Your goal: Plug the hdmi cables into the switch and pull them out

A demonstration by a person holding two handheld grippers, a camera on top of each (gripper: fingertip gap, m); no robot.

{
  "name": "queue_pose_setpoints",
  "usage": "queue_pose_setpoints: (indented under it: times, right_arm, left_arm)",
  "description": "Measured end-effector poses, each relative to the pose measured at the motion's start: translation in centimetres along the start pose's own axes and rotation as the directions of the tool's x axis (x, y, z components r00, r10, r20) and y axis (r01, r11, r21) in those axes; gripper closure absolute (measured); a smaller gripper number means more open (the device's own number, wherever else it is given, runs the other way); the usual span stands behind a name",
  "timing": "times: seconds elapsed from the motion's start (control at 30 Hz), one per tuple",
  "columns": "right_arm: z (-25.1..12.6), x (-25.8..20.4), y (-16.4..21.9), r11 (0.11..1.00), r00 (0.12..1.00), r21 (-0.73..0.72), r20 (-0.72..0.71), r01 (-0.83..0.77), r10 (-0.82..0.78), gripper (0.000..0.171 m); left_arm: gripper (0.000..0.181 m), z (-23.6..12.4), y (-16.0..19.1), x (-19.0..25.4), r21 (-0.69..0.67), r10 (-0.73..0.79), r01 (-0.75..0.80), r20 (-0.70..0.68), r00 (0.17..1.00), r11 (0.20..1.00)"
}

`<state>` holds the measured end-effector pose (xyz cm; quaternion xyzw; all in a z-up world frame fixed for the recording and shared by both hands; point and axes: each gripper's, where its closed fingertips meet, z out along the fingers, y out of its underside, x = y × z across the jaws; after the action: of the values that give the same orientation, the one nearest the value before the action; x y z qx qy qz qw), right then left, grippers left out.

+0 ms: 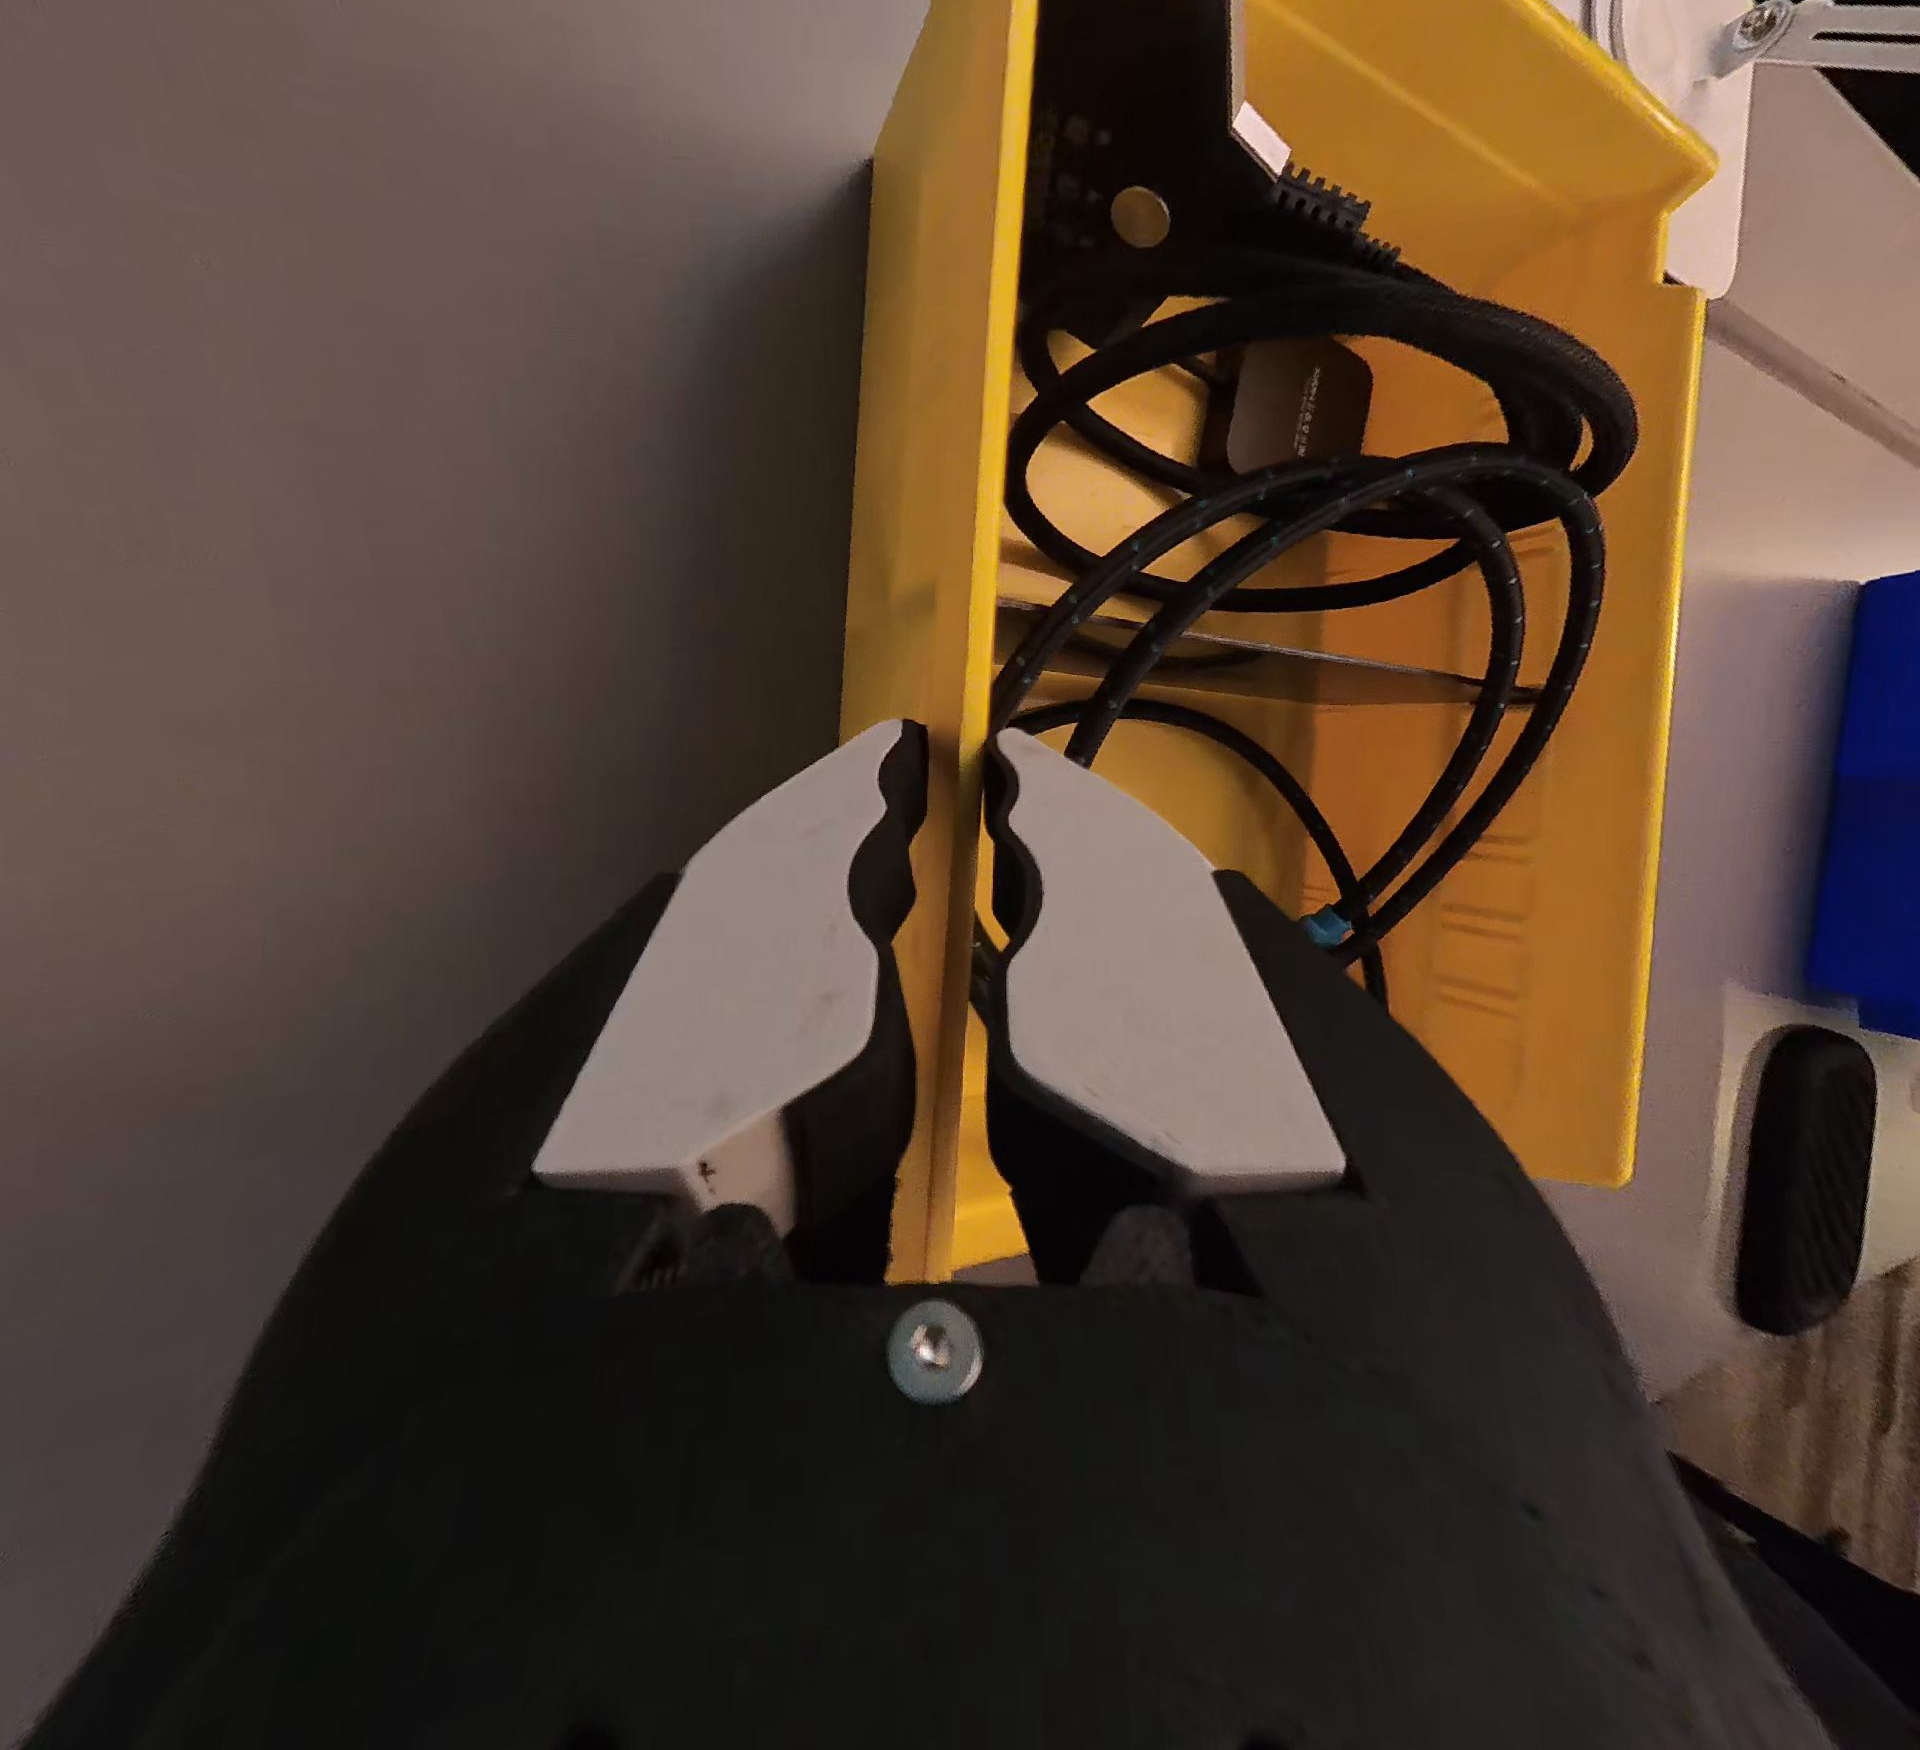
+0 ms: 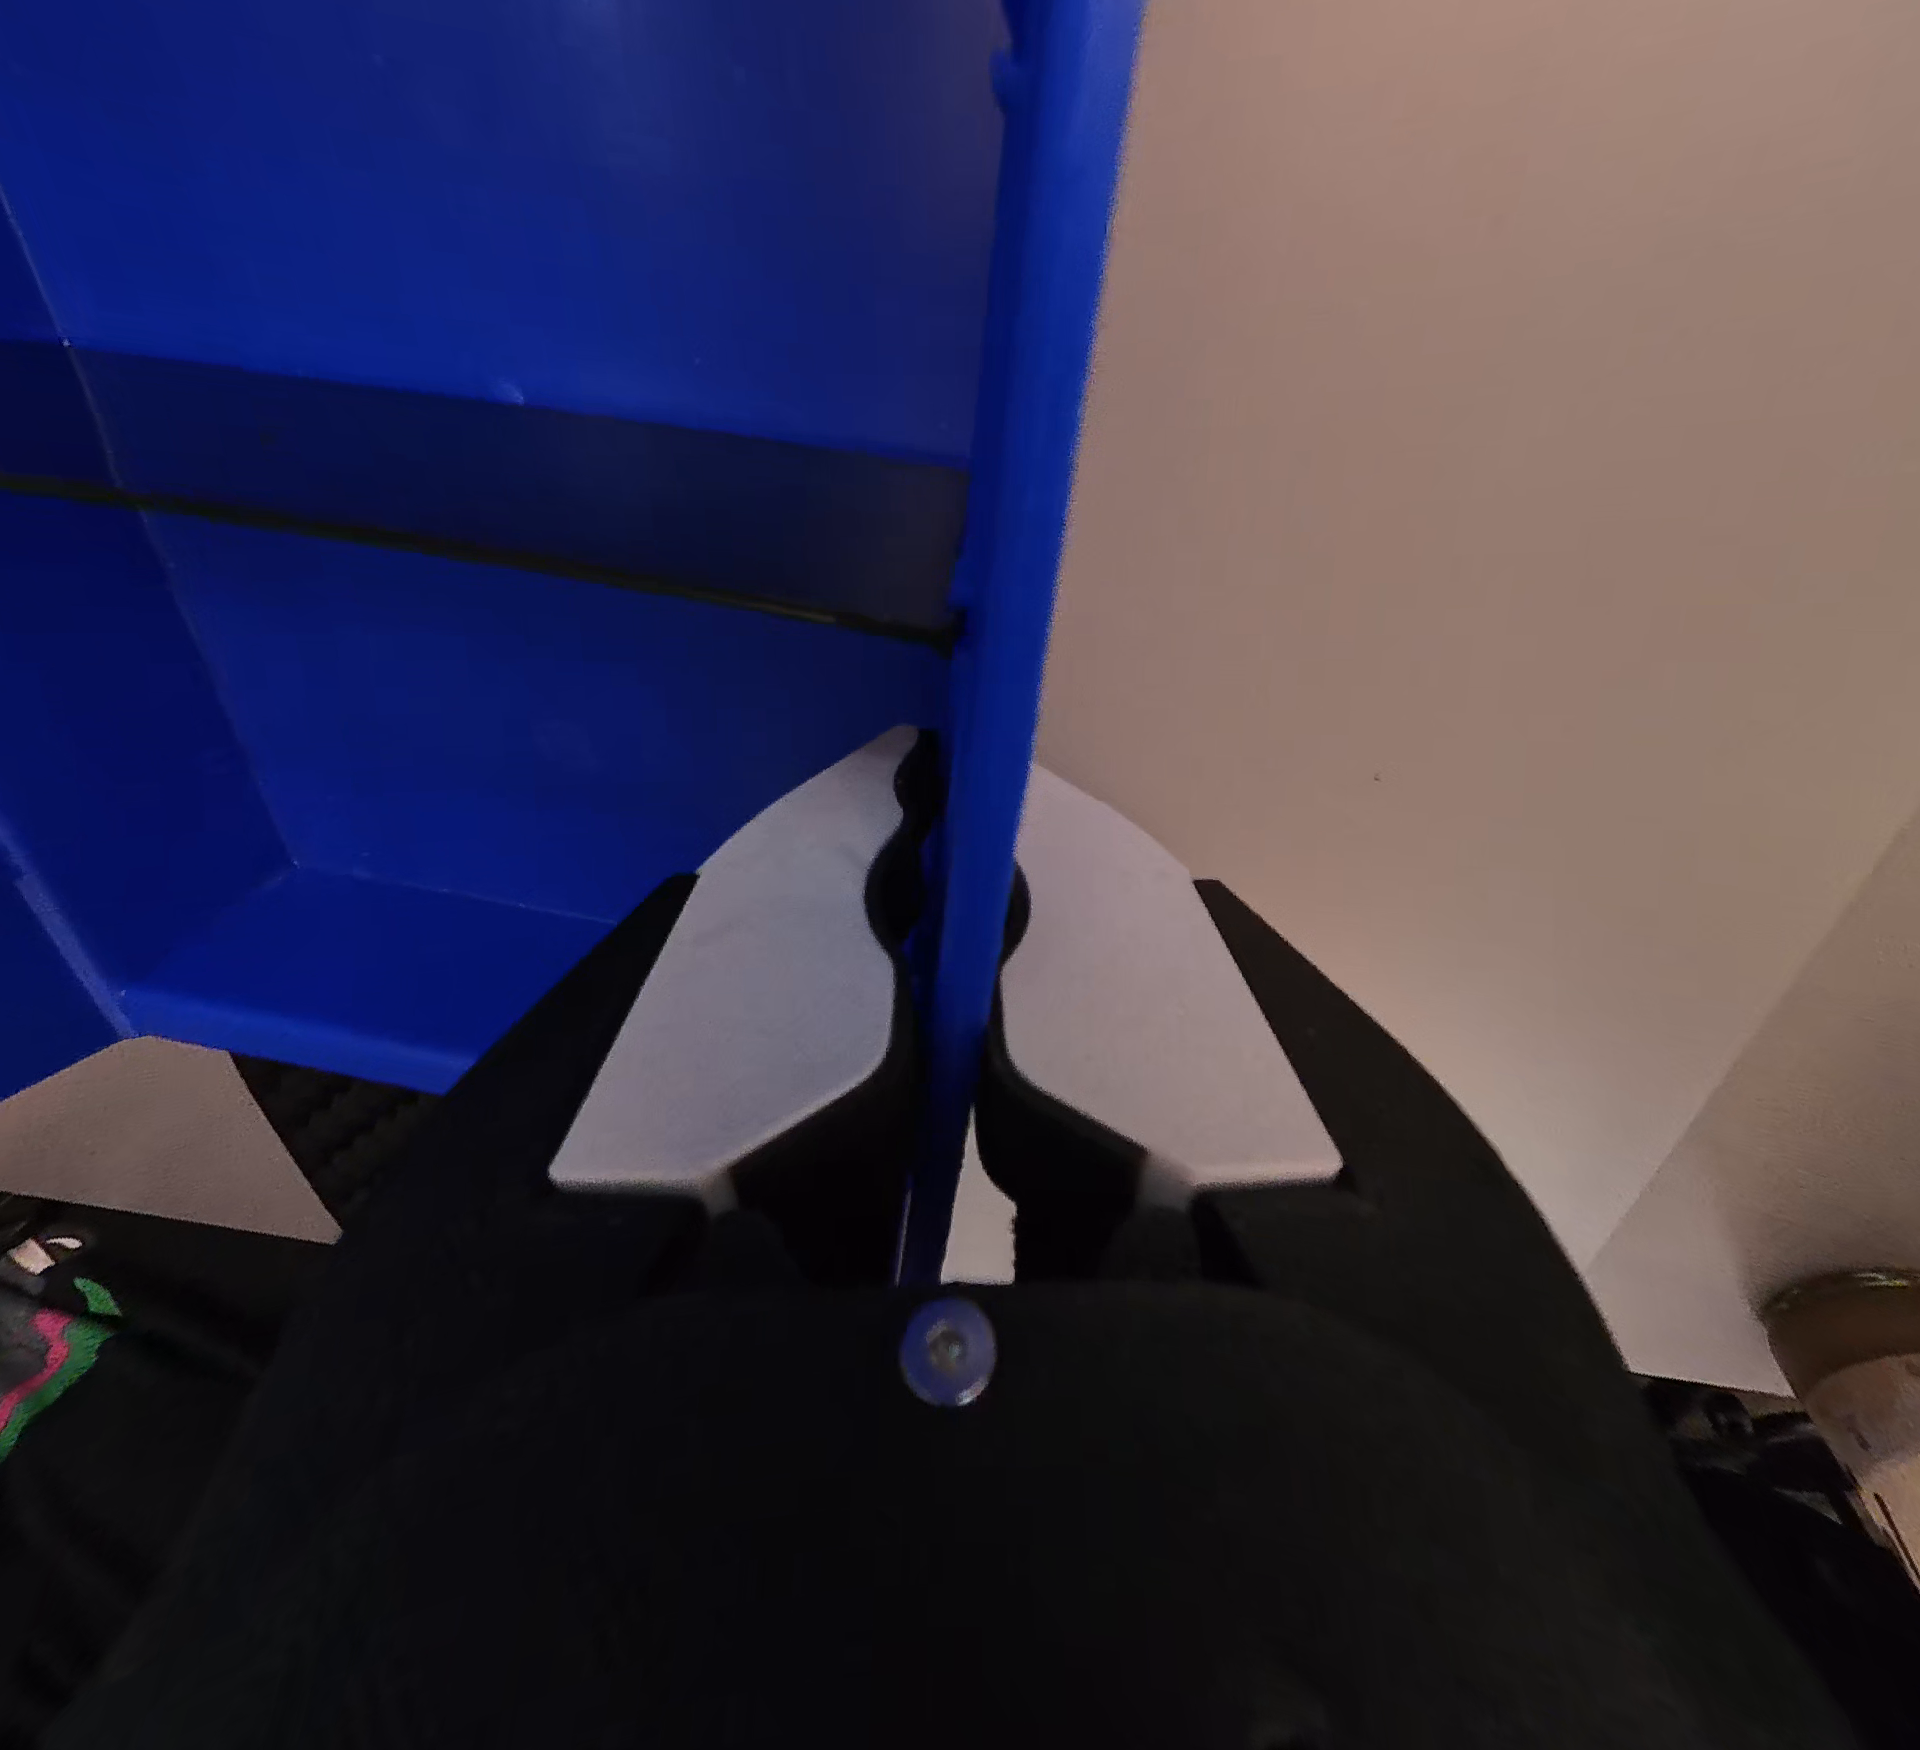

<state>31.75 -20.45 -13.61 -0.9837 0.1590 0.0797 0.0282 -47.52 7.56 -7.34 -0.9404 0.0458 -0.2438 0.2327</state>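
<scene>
Left gripper (image 1: 951, 744) clenched on side wall of yellow plastic bin (image 1: 1455, 121). Inside bin: black braided hdmi cables (image 1: 1507, 578), coiled, beside black-and-silver switch box (image 1: 1132, 38). Right gripper (image 2: 961, 755) clenched on wall of blue plastic bin (image 2: 520, 142).

Your left hand-held gripper (image 1: 954, 744) points forward with its grey fingers (image 1: 758, 962) drawn close, clamped on a thin yellow wall between them. Your right hand-held gripper (image 2: 961, 750) is posed alike, its fingers (image 2: 774, 983) pinching a thin blue wall edge-on
</scene>
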Motion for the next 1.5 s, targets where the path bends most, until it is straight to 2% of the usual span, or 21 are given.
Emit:
queue_pose_setpoints:
  times: [0.27, 0.87, 0.9, 0.97, 1.07, 1.2, 1.3, 1.37, 1.43, 1.5]
  right_arm:
    - [0.0, 0.1, -0.1, 1.0, 1.0, -0.005, 0.0, 0.008, -0.008, 0.166]
    - [0.0, 0.4, 0.3, 1.0, 1.0, 0.003, 0.007, 0.02, -0.02, 0.163]
    - [0.0, 0.5, 0.3, 1.0, 1.0, 0.005, 0.0, 0.024, -0.024, 0.162]
    - [-0.3, 0.6, 0.1, 0.999, 0.999, 0.017, -0.012, 0.036, -0.035, 0.142]
    - [-1.7, 1.0, -0.4, 0.997, 0.997, 0.062, -0.066, 0.055, -0.05, 0.131]
    - [-5.3, 0.9, -1.4, 0.979, 0.985, 0.176, -0.15, 0.105, -0.079, 0.127]
    - [-9.3, 0.1, -2.7, 0.932, 0.969, 0.321, -0.226, 0.167, -0.095, 0.126]
    - [-12.4, -0.8, -3.7, 0.87, 0.958, 0.444, -0.27, 0.214, -0.098, 0.127]
    - [-16.0, -2.7, -5.1, 0.749, 0.946, 0.6, -0.304, 0.283, -0.114, 0.127]
    - [-19.9, -5.5, -6.1, 0.572, 0.938, 0.748, -0.32, 0.336, -0.132, 0.127]
  left_arm:
    - [0.171, 0.0, 0.0, 0.1, 0.009, -0.016, 0.016, -0.042, 0.999, 1.0]
    - [0.169, -0.4, 0.1, 0.3, 0.018, -0.002, 0.003, -0.044, 0.999, 1.0]
    - [0.165, -0.8, 0.1, 0.7, 0.028, 0.006, -0.004, -0.059, 0.998, 1.0]
    - [0.16, -2.3, -0.5, 1.3, 0.088, 0.026, -0.021, -0.06, 0.998, 0.996]
    - [0.16, -4.7, -2.0, 2.4, 0.207, 0.097, -0.086, -0.042, 0.994, 0.975]
    - [0.155, -6.4, -4.2, 4.5, 0.34, 0.258, -0.256, 0.04, 0.965, 0.905]
    - [0.148, -6.3, -5.6, 5.6, 0.378, 0.381, -0.42, 0.179, 0.907, 0.825]
    - [0.131, -5.9, -6.2, 6.1, 0.367, 0.433, -0.511, 0.277, 0.857, 0.777]
    - [0.13, -5.0, -6.5, 6.7, 0.34, 0.483, -0.586, 0.344, 0.805, 0.736]
    - [0.129, -3.8, -6.5, 7.4, 0.299, 0.524, -0.635, 0.374, 0.765, 0.713]
